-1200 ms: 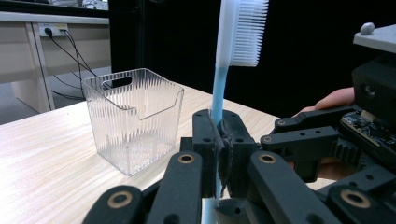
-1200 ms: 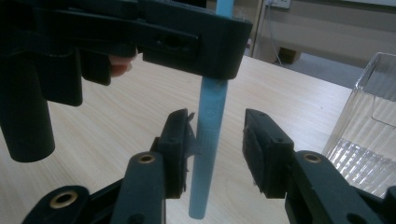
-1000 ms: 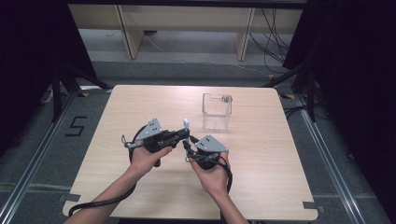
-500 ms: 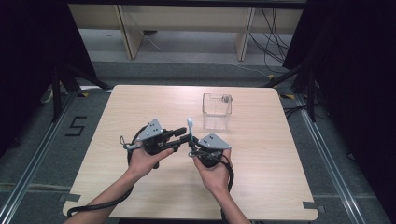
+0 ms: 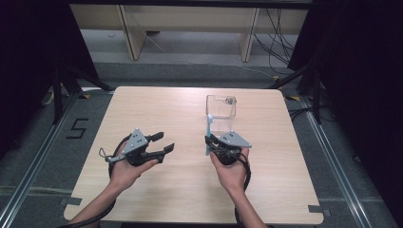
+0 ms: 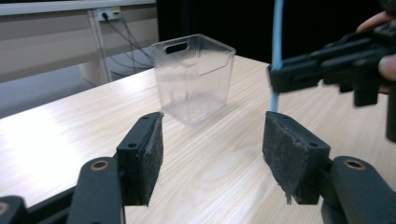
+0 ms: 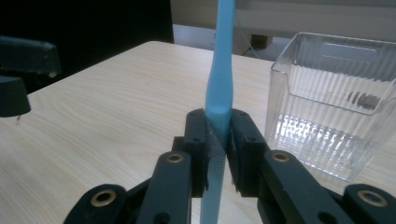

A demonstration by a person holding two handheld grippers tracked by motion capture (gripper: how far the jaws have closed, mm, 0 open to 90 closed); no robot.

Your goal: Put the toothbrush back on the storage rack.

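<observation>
Scene: a person sits at a pale wooden bench [image 5: 190, 190] with a two-finger gripper in each hand, forearms coming in from the near edge.
Right gripper [image 5: 209, 141]: its fingers are pressed tight on a light blue toothbrush [image 5: 209, 132], clamping the handle between the pads.
Toothbrush, high view: it stands roughly upright in the right gripper, its head uppermost and its lower end below the fingers, above the bench just in front of the clear box.
Toothbrush, right gripper view: the blue handle [image 7: 219, 88] rises straight up from between the two closed pads and runs out of the top edge; a paler ribbed length hangs below them.
Left gripper [image 5: 164, 144]: its fingers stand wide apart with nothing between them; they have just been opening, and the pads touch nothing.
Left gripper view: the two black pads [image 6: 152, 156] frame bare bench, with the clear box beyond them and the right gripper [image 6: 280, 77] holding the blue handle at the upper right.
Clear box [image 5: 221, 114]: a see-through ribbed plastic container with a slot handle near its rim, standing upright on the far right part of the bench, just beyond the right gripper.
Spacing: the two grippers are well apart, the left one left of centre, the right one near the box.
Left hand [image 5: 128, 168]: wrapped around the gripper body, a cable trailing from it towards the near edge.
</observation>
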